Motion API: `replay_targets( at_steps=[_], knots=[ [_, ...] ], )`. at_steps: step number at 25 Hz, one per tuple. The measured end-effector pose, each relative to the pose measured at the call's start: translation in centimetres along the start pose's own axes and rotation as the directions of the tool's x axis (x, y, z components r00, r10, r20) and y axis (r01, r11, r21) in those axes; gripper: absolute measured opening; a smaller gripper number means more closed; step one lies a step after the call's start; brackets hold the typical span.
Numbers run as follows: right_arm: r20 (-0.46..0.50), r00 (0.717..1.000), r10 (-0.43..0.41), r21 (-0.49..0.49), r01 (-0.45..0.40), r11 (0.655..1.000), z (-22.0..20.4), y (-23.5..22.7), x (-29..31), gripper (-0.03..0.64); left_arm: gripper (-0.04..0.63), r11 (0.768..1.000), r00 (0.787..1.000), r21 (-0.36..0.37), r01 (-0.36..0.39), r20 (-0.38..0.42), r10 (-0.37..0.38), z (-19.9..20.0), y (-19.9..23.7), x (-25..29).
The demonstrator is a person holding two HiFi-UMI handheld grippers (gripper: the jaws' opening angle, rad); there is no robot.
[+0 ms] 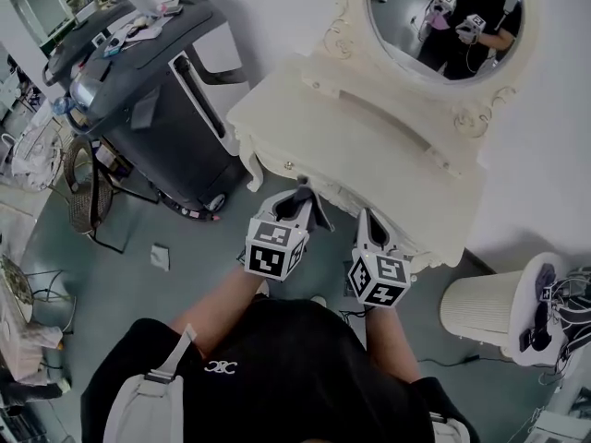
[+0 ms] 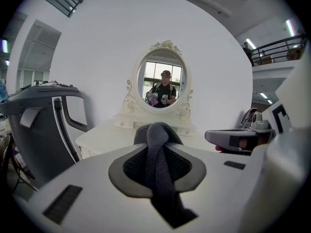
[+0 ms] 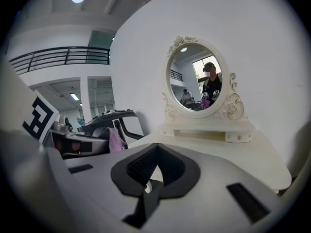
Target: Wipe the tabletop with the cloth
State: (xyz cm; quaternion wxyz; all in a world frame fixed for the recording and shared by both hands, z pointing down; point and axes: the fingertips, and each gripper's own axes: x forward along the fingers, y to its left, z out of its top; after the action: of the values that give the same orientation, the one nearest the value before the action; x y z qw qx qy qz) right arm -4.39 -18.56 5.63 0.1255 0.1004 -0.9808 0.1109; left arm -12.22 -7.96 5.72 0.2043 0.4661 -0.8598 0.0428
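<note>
The cloth was already taken up. It was pinched in the left gripper, whose jaws were closed on a grey fold that bulged out past their tips. The right gripper was held with its jaws pressed together and nothing was caught between them.

Both grippers were held side by side at the edge of the surface farthest from the oval mirror, and both were pointed toward that mirror. In the left gripper view the mirror was seen straight ahead, beyond the cloth. In the right gripper view it was seen ahead and a little to the right. The cloth appeared to be raised, level with or just above the surface. No contact between cloth and surface could be made out in any view.

The stretch of surface between the grippers and the mirror's base was seen bare and pale. No streak, damp patch or wiped band could be told apart on it.

From this, the picking-up of the cloth was judged done and the wiping itself not yet begun. The whole surface, from the edge farthest from the mirror back to the mirror's foot and out to both sides of it, was judged left to be wiped. The cloth had yet to be lowered and pressed flat.
</note>
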Motion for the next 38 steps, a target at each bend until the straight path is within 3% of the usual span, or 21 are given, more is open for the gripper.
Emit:
replay_targets(
  at_steps=[15, 22, 30, 38],
  knots=[
    [-0.036, 0.993, 0.117, -0.054, -0.118, 0.992, -1.1, -1.3, 0.6, 0.003, 0.064, 0.99, 0.991, -0.027, -0.135, -0.023, 0.135, -1.7, -1.1, -0.6],
    [-0.067, 0.979, 0.195, -0.064, -0.199, 0.978, -1.8, 1.0, 2.2, 0.003, 0.064, 0.98, 0.981, -0.059, -0.192, -0.019, 0.191, -2.4, 0.7, -1.4],
    [-0.058, 0.987, 0.147, -0.092, -0.152, 0.984, -1.4, 4.7, 5.8, 0.003, 0.064, 0.986, 0.988, -0.057, -0.156, 0.003, 0.156, -1.6, 6.5, -1.5],
    [-0.051, 0.998, 0.033, -0.048, -0.036, 0.998, -2.0, 13.5, 12.1, 0.003, 0.064, 0.998, 0.998, -0.039, -0.059, -0.027, 0.058, -1.9, 18.5, -2.4]
  ],
)
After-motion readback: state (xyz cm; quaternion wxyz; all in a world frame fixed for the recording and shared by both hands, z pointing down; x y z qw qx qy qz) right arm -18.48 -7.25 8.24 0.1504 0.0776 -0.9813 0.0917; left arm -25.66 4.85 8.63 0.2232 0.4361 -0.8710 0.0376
